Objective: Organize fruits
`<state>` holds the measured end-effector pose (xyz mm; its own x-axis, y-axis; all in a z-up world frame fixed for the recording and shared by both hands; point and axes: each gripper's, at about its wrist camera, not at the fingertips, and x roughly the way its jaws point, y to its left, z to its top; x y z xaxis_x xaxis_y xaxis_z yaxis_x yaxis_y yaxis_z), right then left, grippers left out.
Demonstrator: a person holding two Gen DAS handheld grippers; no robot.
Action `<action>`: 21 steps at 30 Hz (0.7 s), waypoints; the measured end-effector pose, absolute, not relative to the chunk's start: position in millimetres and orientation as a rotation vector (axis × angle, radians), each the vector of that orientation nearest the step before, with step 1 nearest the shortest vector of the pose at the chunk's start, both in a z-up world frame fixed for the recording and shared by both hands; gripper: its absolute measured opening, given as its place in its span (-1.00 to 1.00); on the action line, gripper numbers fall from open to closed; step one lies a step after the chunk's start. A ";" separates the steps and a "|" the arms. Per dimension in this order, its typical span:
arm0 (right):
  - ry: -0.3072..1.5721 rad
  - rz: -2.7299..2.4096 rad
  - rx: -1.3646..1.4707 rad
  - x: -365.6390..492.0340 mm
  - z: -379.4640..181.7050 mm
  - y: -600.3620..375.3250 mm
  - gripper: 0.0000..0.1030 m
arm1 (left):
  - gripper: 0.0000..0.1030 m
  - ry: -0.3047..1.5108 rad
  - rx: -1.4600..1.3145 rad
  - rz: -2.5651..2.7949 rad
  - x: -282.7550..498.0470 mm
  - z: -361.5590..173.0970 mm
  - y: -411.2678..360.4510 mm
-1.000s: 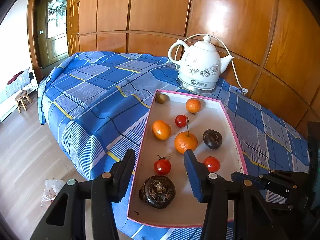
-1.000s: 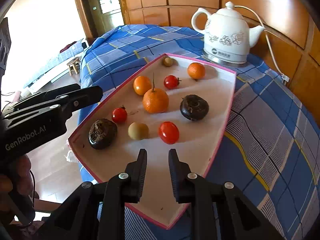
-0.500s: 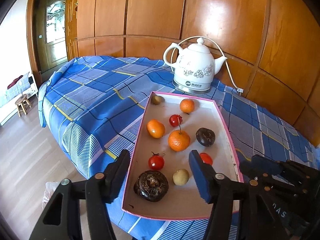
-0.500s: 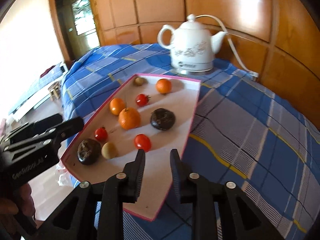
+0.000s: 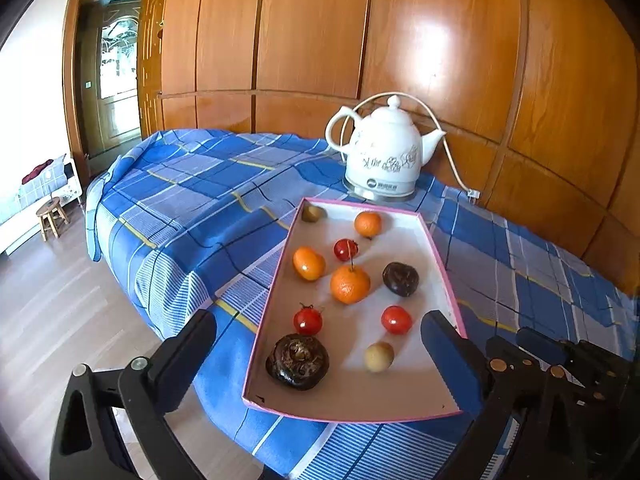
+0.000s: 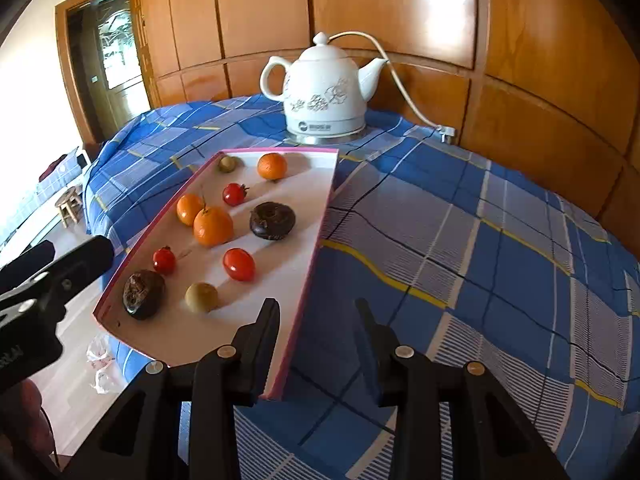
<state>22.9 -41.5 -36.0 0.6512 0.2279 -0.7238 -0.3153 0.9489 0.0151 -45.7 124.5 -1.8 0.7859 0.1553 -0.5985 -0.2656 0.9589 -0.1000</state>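
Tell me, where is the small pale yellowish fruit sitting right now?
In the left wrist view, the pale fruit lies near the tray's front edge, right of the dark wrinkled fruit, just below a red tomato.

- Wall panels (image 5: 440, 40): glossy varnished wood.
- Kettle (image 6: 324, 92): smooth glazed ceramic, metal base.
- Bedcover (image 6: 480, 240): matt checked cloth.
- Tray (image 5: 436, 248): matt cardboard.
- Tomatoes (image 6: 239, 265): shiny skin.

Pink-rimmed shallow tray (image 5: 436, 240) with a plain off-white floor, sitting on a blue checked cloth (image 5: 192, 200) with thin yellow and white lines. Fruit's mostly orange (image 5: 349, 285) and shiny red (image 5: 396, 319), plus two dark brown wrinkly ones (image 5: 297, 361). White ceramic kettle (image 5: 386, 156) at the far end has a grey flower print.
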 end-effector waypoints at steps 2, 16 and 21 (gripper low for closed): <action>0.796 0.300 -0.121 21.7 -34.4 -41.6 -0.27 | 0.99 0.624 -0.177 0.233 -45.7 -0.8 123.6; 0.783 0.306 -0.133 18.1 -32.4 -39.2 -0.27 | 0.99 0.612 -0.161 0.268 -47.9 1.4 122.0; 0.776 0.306 -0.136 18.0 -31.2 -38.5 -0.27 | 0.99 0.614 -0.168 0.279 -47.2 0.7 124.3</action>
<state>18.0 -38.5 -31.2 0.6723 0.2212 -0.7065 -0.3207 0.9471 -0.0086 -47.2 124.3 0.7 0.7817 0.2078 -0.5880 -0.3065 0.9491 -0.0721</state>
